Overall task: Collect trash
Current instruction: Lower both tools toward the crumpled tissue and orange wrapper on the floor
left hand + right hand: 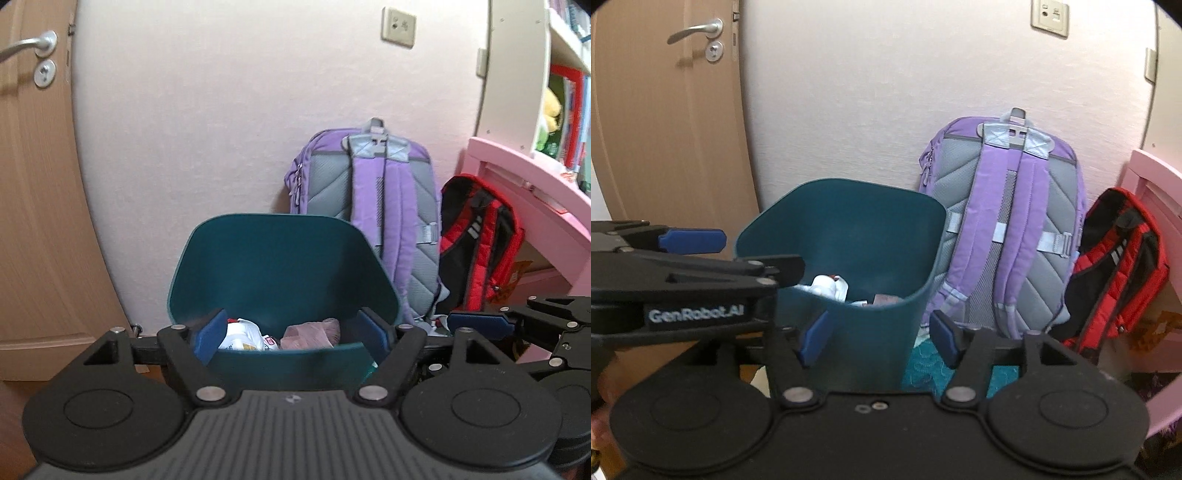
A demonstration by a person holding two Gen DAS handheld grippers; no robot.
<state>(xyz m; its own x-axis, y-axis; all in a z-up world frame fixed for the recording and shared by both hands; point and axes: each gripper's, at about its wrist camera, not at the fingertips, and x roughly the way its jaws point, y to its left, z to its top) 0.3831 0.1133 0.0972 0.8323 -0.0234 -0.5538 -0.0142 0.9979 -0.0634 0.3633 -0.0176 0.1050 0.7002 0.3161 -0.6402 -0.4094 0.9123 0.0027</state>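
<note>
Blue-padded and spread wide, the left gripper (pixel 291 334) fills the bottom of the left wrist view with nothing between its pads, its fingers framing the near rim of the teal trash bin (pixel 280 266) at lower centre. Inside the bin lie a crumpled white wrapper (pixel 243 334) and a wad of pinkish paper (pixel 310 332), side by side. The right gripper (pixel 879 332) is likewise released and empty in the right wrist view, its fingers straddling the bin's right outer wall above a teal patterned mat (pixel 923 369). The left gripper enters that view from the left edge, over the bin's rim. Behind the bin, a purple backpack (pixel 373 199) stands upright against the pale wall, a red and black backpack (pixel 480 243) beside it at right, by a pink desk (pixel 535 177). A wooden door (pixel 33 184) fills the left edge.
</note>
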